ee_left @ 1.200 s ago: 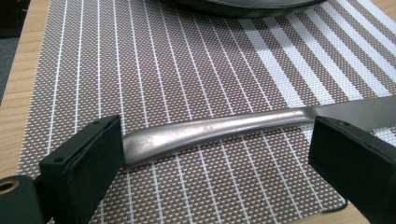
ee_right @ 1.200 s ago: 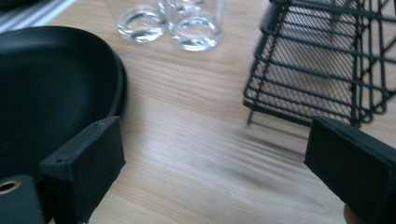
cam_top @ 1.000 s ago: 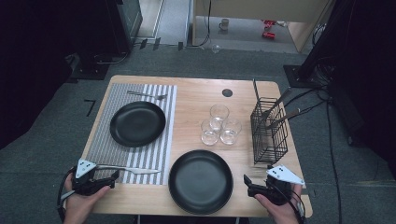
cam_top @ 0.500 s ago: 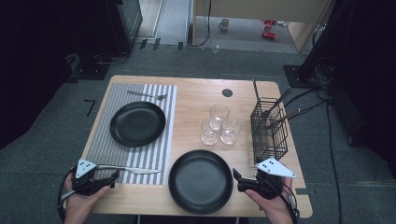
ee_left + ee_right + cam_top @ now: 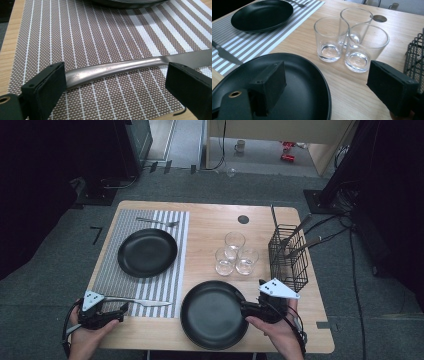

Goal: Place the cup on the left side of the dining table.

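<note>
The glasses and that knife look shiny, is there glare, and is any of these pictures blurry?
Right gripper view: the three glasses catch bright highlights on rims and bases, sharp; the near jaws look soft. Left gripper view: the knife handle shows a pale sheen, the placemat weave crisp. High view: evenly lit table, dark surroundings, slightly soft overall.

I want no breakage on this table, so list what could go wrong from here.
1. The right tongs stand open over the near black plate's rim, one jaw above its inside; closing could tip or slide it, and its near edge seems to overhang the table.
2. Three glasses cluster just beyond; a push may knock them.
3. The left tongs straddle the knife, which could slip off the placemat.
</note>
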{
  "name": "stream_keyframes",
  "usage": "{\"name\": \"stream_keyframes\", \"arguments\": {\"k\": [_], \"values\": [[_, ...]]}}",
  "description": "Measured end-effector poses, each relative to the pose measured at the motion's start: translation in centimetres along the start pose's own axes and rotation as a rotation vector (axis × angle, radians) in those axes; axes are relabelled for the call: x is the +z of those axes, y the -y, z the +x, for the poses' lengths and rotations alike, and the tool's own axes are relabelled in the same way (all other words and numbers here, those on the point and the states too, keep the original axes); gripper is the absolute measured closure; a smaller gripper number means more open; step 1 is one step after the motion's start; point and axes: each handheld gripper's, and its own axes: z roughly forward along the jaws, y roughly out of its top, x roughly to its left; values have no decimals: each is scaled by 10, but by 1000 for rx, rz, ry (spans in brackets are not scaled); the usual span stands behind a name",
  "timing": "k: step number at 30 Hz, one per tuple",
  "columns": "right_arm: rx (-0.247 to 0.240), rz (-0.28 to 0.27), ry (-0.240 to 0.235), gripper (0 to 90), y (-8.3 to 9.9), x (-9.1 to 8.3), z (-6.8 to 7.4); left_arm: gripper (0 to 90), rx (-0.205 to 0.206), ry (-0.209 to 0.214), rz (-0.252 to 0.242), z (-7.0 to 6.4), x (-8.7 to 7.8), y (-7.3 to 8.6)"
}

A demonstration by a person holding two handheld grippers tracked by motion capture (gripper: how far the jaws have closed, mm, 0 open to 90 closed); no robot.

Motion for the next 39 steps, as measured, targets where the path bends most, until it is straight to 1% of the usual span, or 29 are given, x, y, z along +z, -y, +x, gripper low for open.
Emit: {"name": "stream_keyframes", "arguments": {"k": [6,9,11,16,18,22,30,32,35,39], "values": [[-5,-4,-7,162,-9,6,6,36,-2,0,0,0,0,0],[-10,-7,2,213,-15,11,9,36,-4,-1,-1,0,-1,0],[-4,-10,-3,226,-18,14,10,36,0,-9,-5,-1,-1,0],[-2,-26,-6,227,-23,19,12,36,3,-15,-9,-2,-1,0],[-17,-35,-4,228,-27,23,14,36,-2,-14,-11,-1,-1,0],[-25,-40,-6,230,-32,29,17,36,-1,-12,-11,-1,-1,0],[-24,-52,-23,246,-42,48,19,37,3,-24,-17,-2,-2,-1],[-25,-49,-19,252,-44,52,19,36,1,-25,-19,-1,-2,-1],[-23,-50,-19,282,-46,61,17,37,0,-25,-18,-1,-2,0],[-26,-59,-20,363,-48,69,15,37,-1,-24,-18,-1,-2,0]]}}
